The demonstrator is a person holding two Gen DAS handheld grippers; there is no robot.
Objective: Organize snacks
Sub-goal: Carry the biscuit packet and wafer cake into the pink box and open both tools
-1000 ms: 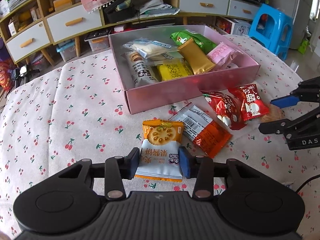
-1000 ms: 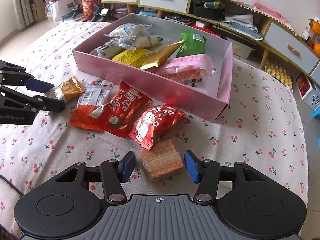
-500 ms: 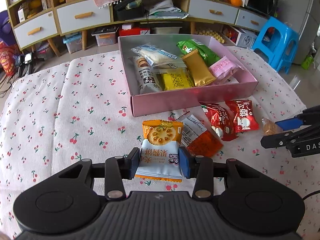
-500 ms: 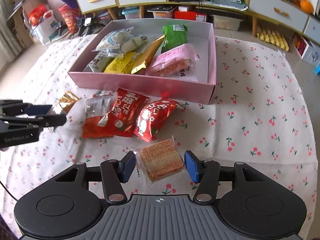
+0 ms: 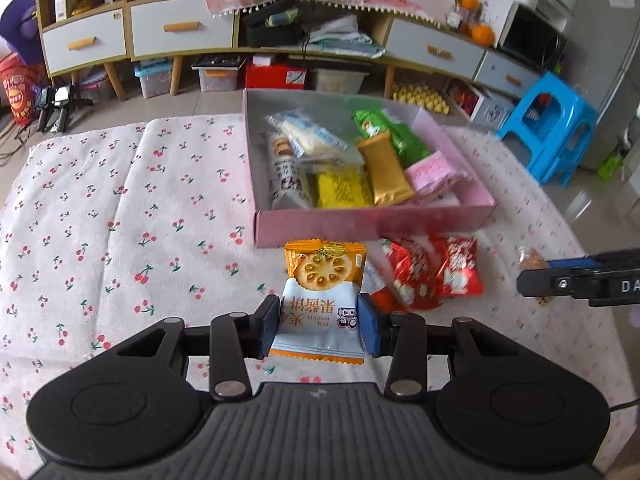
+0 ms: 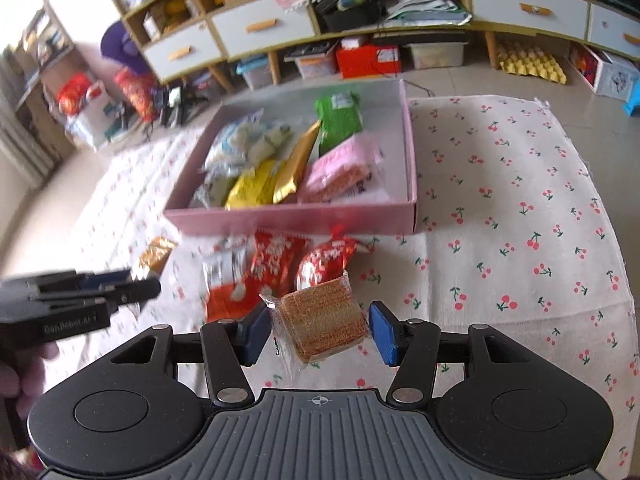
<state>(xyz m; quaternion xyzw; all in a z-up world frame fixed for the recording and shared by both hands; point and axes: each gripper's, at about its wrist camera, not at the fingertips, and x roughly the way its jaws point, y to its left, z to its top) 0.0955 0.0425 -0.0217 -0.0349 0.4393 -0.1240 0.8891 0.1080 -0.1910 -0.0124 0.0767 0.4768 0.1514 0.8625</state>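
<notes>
Left gripper (image 5: 318, 322) is clamped on the jam biscuit packet (image 5: 322, 300), held just short of the pink box (image 5: 372, 222); the next move should carry it over the near wall. Right gripper (image 6: 318, 330) pinches the clear-wrapped wafer (image 6: 322, 320), the far pad's contact unclear, so both packets look mid-carry toward the box.

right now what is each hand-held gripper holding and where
Left hand-held gripper: orange-and-white biscuit packet, by its lower side edges. Right: clear-wrapped brown wafer square, by its wrapper sides.

Home: drawer sideboard (image 5: 180, 32), stool (image 5: 548, 128)
</notes>
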